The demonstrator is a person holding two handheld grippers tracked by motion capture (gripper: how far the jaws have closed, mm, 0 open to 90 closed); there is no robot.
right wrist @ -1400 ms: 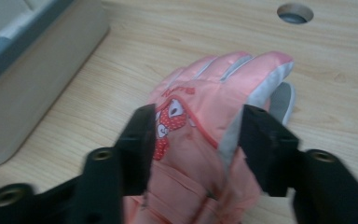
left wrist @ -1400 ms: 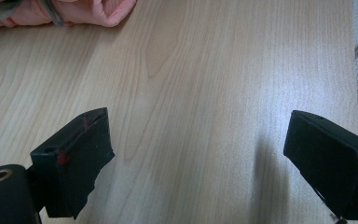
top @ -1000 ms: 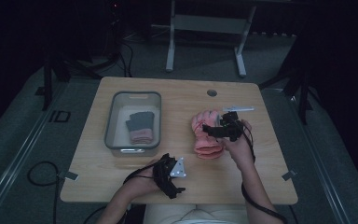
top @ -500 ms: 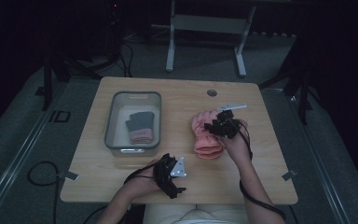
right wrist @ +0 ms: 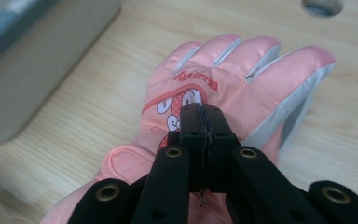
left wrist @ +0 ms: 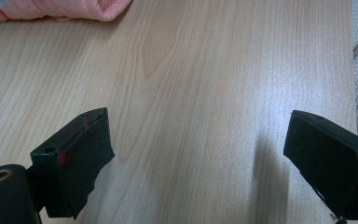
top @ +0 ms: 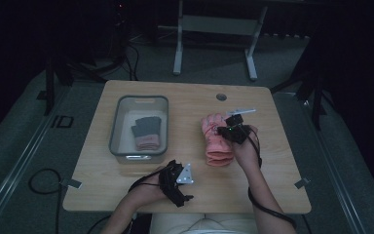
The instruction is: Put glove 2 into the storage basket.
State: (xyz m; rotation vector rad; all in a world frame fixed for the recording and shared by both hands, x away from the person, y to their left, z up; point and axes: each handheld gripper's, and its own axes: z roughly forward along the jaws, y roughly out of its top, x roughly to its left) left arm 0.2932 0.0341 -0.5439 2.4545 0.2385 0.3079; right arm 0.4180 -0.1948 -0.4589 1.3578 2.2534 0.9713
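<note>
Pink glove (right wrist: 242, 88) under right hand-held gripper (right wrist: 201, 116)

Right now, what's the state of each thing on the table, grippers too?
Pink glove: flat on the table, fingers spread, pinched at its back.
Right gripper: jaws just closed, shut on the pink glove.
Left gripper: open, over bare wood.
Grey bin: open-topped, holds a grey-and-pink glove.

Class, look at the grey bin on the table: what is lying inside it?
Inside the grey bin lies one glove with a dark grey hand and a pink cuff on the pale floor. Whatever lies beneath that glove is covered.
</note>
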